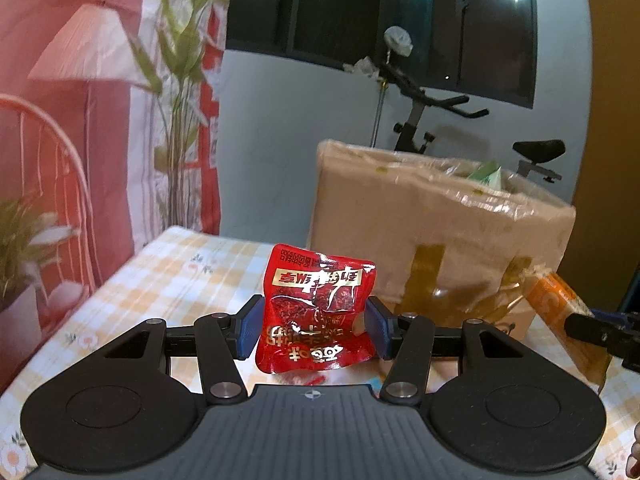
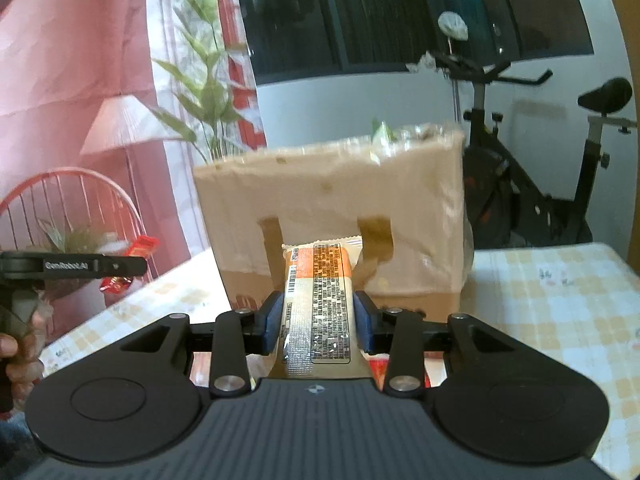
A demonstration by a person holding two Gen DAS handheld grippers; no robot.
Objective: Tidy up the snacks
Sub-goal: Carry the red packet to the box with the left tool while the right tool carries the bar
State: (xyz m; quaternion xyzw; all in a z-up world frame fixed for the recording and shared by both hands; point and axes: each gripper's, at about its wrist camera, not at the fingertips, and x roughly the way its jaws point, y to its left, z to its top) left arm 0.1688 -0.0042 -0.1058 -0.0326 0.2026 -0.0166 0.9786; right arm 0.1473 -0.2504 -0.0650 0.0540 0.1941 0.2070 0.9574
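Note:
My left gripper (image 1: 314,326) is shut on a crinkled red snack packet (image 1: 316,304) and holds it above the checked tablecloth (image 1: 168,280). My right gripper (image 2: 318,322) is shut on a long orange and white snack bar packet (image 2: 320,296), held upright in front of a tape-wrapped cardboard box (image 2: 332,192). The box (image 1: 432,232) stands on the table just beyond both grippers, with a green packet (image 1: 486,174) showing at its open top. The right gripper with its orange packet (image 1: 560,300) shows at the right edge of the left wrist view. The left gripper with the red packet (image 2: 142,248) shows at the left of the right wrist view.
An exercise bike (image 2: 540,184) stands behind the table at the right. A printed backdrop with a lamp, plants and a chair (image 1: 80,120) hangs at the left. A dark window (image 1: 380,20) is behind. Something red (image 2: 378,370) lies on the table under the right gripper.

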